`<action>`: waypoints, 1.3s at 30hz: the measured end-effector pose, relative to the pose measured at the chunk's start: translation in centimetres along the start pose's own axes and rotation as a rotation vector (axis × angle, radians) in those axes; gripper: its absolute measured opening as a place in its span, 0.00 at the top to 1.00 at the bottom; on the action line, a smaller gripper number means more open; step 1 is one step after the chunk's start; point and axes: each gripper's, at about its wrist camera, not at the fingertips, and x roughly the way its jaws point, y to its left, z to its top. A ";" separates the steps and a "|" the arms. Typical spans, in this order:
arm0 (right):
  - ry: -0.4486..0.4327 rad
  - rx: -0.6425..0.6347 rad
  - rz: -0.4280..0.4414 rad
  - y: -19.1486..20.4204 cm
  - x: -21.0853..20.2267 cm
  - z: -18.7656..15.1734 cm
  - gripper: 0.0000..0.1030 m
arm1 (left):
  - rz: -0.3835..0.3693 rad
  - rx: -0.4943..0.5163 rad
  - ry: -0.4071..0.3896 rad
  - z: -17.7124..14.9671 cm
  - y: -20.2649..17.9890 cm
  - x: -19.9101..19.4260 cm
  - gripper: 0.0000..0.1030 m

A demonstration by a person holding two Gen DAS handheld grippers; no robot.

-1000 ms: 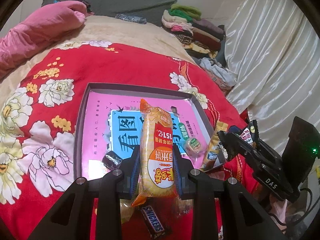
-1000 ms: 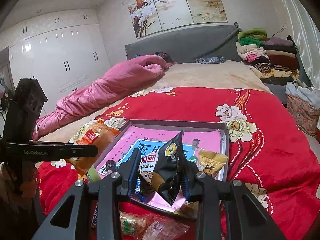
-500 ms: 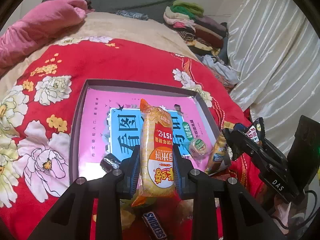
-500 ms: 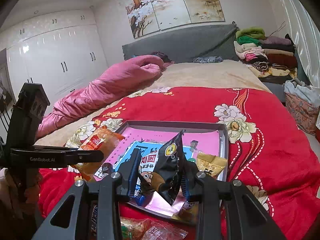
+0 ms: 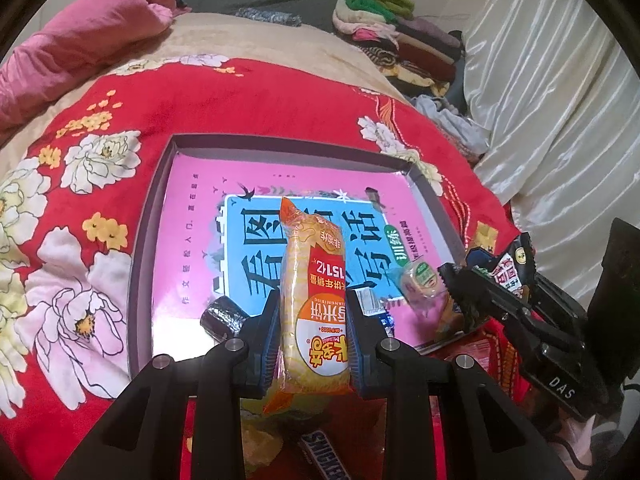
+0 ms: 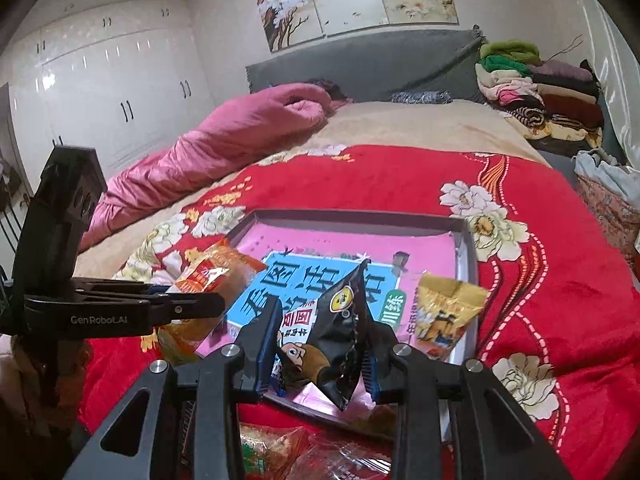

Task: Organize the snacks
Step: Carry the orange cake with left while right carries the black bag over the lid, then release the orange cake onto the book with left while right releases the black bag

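My left gripper (image 5: pixel 312 320) is shut on a long orange rice-cracker pack (image 5: pixel 312 300), held over the near edge of the grey tray (image 5: pixel 160 184) with a pink and blue printed bottom. My right gripper (image 6: pixel 320 344) is shut on a black snack bag (image 6: pixel 340 332), held above the tray's near right corner. In the tray lie a small dark wrapped candy (image 5: pixel 220 316), a round green-label sweet (image 5: pixel 420 280) and a yellow snack bag (image 6: pixel 444 316). The right gripper also shows in the left wrist view (image 5: pixel 472 284), and the left gripper in the right wrist view (image 6: pixel 192 304).
The tray rests on a red flowered blanket (image 5: pixel 260 96) on a bed. A Snickers bar (image 5: pixel 324 456) and several loose snack packs (image 6: pixel 304 452) lie on the blanket near me. A pink quilt (image 6: pixel 224 140) lies at the left, folded clothes (image 6: pixel 532 92) at the far right.
Both grippers have edged forward over the tray, still holding their packs. The tray now looks closer in both views.
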 end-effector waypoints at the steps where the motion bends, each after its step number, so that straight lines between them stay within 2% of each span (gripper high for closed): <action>1: 0.010 -0.004 -0.003 0.1 0.3 -0.1 0.65 | 0.003 0.002 0.002 0.0 0.0 0.1 0.71; 18: 0.122 -0.033 -0.023 0.7 2.9 -1.6 0.65 | 0.018 -0.004 0.018 0.2 0.5 2.1 0.71; 29: 0.135 -0.039 -0.049 0.5 3.1 -1.8 0.65 | 0.042 0.021 0.018 0.0 0.0 2.4 0.71; 36: 0.139 -0.040 -0.054 0.4 3.0 -1.8 0.64 | 0.032 0.027 0.025 0.0 -0.1 2.5 0.71; 39: 0.129 -0.023 -0.055 0.0 2.8 -1.6 0.61 | 0.021 0.018 0.027 0.0 0.0 2.4 0.71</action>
